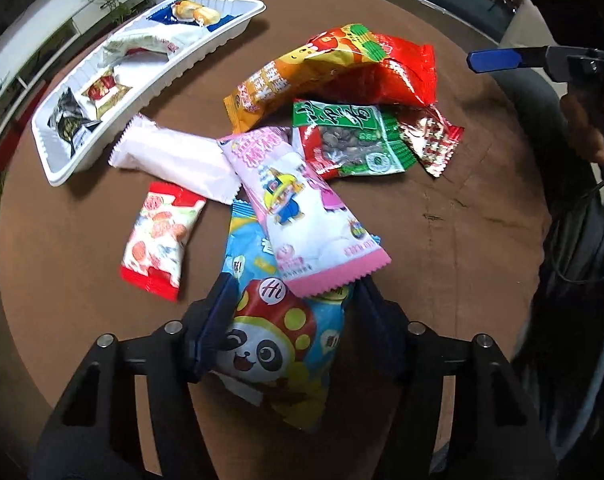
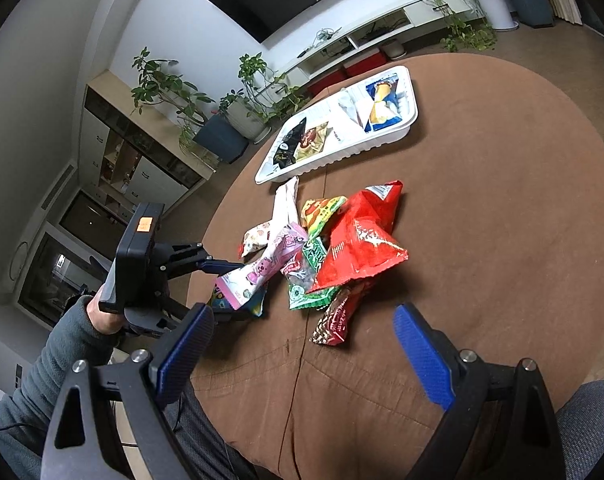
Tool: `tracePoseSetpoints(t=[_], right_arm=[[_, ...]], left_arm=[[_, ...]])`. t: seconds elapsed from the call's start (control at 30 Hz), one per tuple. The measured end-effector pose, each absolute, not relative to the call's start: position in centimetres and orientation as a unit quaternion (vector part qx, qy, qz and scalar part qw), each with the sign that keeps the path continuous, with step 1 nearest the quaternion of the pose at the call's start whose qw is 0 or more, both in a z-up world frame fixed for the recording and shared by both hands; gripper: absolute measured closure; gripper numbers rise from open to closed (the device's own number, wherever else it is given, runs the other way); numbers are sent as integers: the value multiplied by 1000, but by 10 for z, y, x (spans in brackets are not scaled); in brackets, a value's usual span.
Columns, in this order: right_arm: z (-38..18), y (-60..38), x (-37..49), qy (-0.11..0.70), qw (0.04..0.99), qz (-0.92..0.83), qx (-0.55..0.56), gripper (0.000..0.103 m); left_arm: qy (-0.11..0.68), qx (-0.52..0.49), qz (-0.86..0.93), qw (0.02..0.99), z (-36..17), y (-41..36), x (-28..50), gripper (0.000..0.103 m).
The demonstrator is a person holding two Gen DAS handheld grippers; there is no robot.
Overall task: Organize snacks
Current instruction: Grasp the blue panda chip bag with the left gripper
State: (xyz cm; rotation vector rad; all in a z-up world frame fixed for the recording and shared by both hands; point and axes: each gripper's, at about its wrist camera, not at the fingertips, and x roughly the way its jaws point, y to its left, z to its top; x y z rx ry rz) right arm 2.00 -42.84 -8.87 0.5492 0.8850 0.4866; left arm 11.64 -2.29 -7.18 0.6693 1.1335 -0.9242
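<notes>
Glossy snack wrappers (image 1: 302, 200) — seemingly plastic tray (image 1: 54, 152)

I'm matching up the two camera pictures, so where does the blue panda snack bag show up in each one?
Left wrist view: the blue panda bag sits bottom centre, between the left tool's fingers, partly under the pink packet.
Right wrist view: only a corner of it shows, left of centre, under that pink packet.
Shared landmark: the white tray.

My left tool (image 1: 290, 320) points steeply down, its jaws half closed around a packet at six o'clock. My right tool (image 2: 302, 356) hangs at three o'clock, jaws spread wide, holding nothing.
</notes>
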Motion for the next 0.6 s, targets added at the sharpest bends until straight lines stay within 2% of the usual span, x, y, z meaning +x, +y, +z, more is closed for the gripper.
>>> tracePoseSetpoints(t=[0.2, 0.4, 0.53, 0.6], right_arm=[[-88, -428, 20, 419, 839, 230, 260, 9], [-86, -423, 19, 421, 838, 236, 253, 9], [-84, -425, 18, 418, 840, 235, 254, 9], [-84, -424, 18, 418, 840, 234, 254, 9]], left_arm=[[515, 321, -387, 694, -74, -29, 100, 42], [521, 320, -365, 702, -79, -33, 101, 33], [531, 304, -359, 705, -80, -30, 103, 34], [533, 288, -359, 710, -79, -28, 104, 39]])
